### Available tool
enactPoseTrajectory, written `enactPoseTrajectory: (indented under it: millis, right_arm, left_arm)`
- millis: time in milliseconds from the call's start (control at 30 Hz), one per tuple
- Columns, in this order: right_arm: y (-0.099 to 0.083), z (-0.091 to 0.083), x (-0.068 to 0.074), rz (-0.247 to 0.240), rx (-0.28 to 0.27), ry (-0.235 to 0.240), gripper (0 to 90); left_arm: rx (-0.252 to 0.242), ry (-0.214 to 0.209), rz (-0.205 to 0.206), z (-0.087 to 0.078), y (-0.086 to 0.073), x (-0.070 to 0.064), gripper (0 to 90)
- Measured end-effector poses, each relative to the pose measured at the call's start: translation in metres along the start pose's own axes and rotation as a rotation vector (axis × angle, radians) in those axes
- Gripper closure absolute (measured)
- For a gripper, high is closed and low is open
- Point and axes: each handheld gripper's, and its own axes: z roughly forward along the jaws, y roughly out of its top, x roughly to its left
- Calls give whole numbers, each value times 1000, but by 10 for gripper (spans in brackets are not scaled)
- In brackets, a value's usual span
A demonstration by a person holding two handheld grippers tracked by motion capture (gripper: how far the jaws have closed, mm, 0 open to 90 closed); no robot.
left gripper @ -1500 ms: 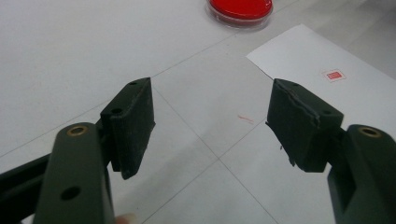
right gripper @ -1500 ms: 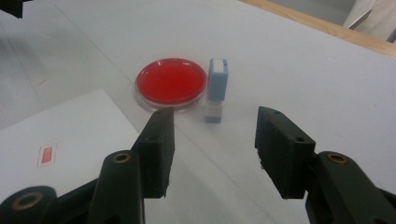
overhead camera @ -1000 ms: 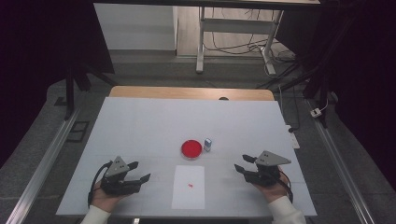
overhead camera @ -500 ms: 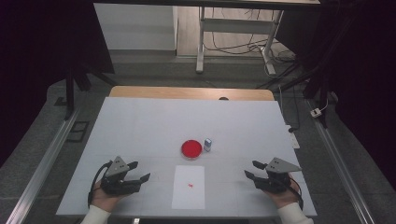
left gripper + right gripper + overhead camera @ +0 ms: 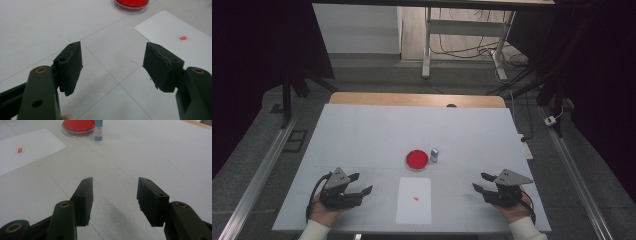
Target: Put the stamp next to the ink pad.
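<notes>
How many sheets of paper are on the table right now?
1. The white sheet of paper lies flat at the near edge of the table, between the two grippers and just in front of the red dish. It bears a small red mark.

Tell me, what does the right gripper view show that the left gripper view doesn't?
Right gripper view alone: a small blue and white block standing beside the red dish, and the right gripper, open over bare table. Left gripper view alone: the left gripper, also open, and a faint red mark on the table. Both share the red dish, the white paper with its small red stamp, and the white table.
</notes>
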Motion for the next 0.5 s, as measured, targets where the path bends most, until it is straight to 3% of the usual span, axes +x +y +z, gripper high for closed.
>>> enactPoseTrajectory:
  millis: [500]
  right_arm:
    - [0, 0, 0, -5, 4, 3, 468]
  left_arm:
    - [3, 1, 1, 0, 0, 0, 312]
